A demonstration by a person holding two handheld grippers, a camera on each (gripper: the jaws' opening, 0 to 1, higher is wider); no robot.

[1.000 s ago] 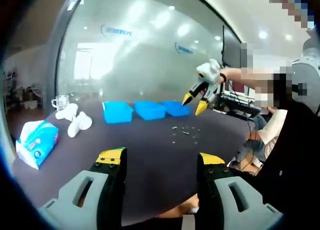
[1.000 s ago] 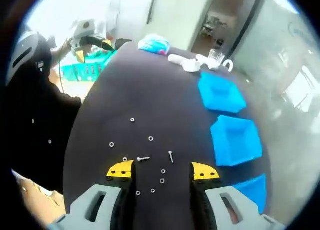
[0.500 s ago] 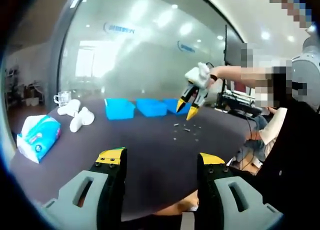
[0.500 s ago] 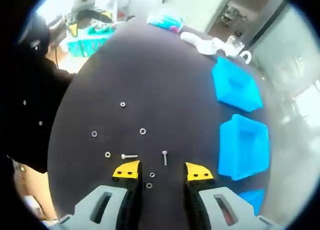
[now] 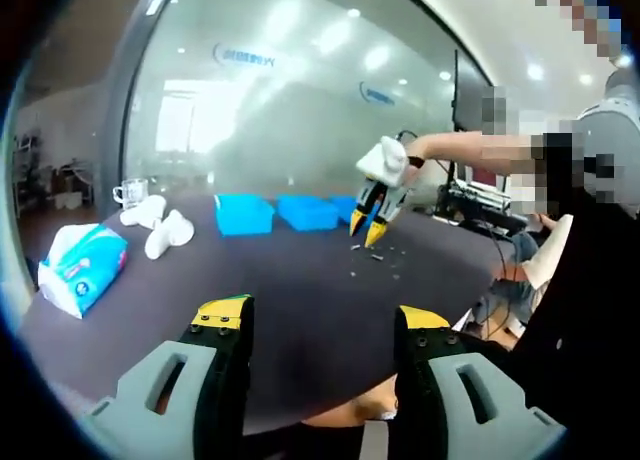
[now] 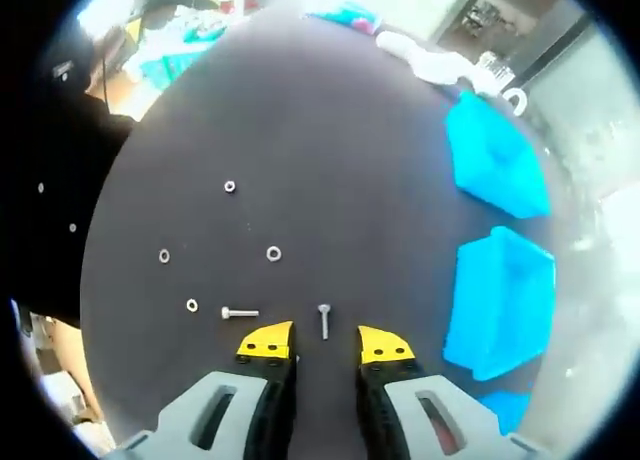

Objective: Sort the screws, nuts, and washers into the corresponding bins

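Note:
On the dark table [image 6: 330, 150] lie two small screws, one [image 6: 324, 320] pointing away from me and one [image 6: 240, 313] lying crosswise, with several nuts and washers such as a ring [image 6: 273, 253] scattered beyond. My right gripper [image 6: 326, 342] hovers low over the table, its jaws open but narrow, and the first screw lies just ahead between the yellow tips. Three blue bins [image 6: 497, 165] [image 6: 500, 300] [image 6: 505, 410] line the right side. In the left gripper view my left gripper [image 5: 322, 315] stands open and holds nothing, well back from the right gripper [image 5: 368, 220] and the bins [image 5: 245, 215].
A tissue pack [image 5: 80, 270], white objects [image 5: 160, 230] and a glass mug [image 5: 127, 192] sit at the table's far-left end. A person in dark clothes [image 5: 590, 310] stands at the table's edge. Glass wall behind the bins.
My right gripper has dropped toward the table and its jaws have narrowed around the screw ahead of them. The left gripper has barely moved.

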